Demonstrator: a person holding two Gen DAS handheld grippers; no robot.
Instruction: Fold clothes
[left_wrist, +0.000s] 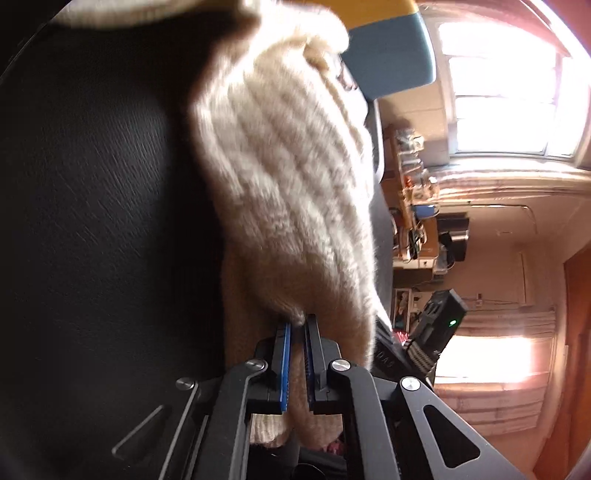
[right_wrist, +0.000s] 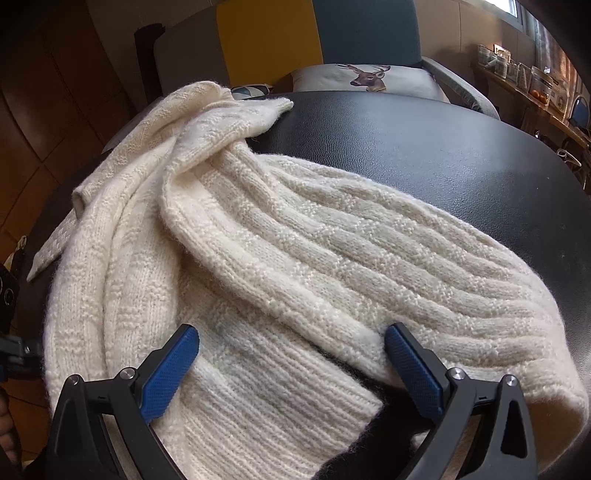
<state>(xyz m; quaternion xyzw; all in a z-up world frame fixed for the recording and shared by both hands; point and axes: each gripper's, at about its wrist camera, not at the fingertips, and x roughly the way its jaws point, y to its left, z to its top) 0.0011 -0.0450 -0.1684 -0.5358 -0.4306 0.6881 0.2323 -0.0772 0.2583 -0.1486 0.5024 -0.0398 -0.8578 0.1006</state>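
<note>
The sweater lies in a loose heap on the black top, its bulk toward the near edge and the left side, one sleeve or corner trailing toward the far edge beside the deer cushion. Part of it seems to hang over the left edge, though the fisheye makes that hard to settle. It is bunched, not spread, so the folding looks barely begun: the cloth likely has to be pulled flat first.

The left gripper has its jaws drawn narrow on a fold of the knit; the wool passes between the blue pads and bulges out behind them. That pinch is presumably there to lift or drag the cloth, since the knit rises from the jaws in a taut, ribbed sheet. This view is rolled hard to one side: the black top stands like a wall on the left and the window lies sideways, so the hand is turned well over on its side.

The right gripper stands wide, holding nothing. Its fingers sit on or just above the ribbed hem at the near edge, straddling a broad stretch of it, probably ready to take a second hold. It is level and points across the top toward the far edge.
</note>
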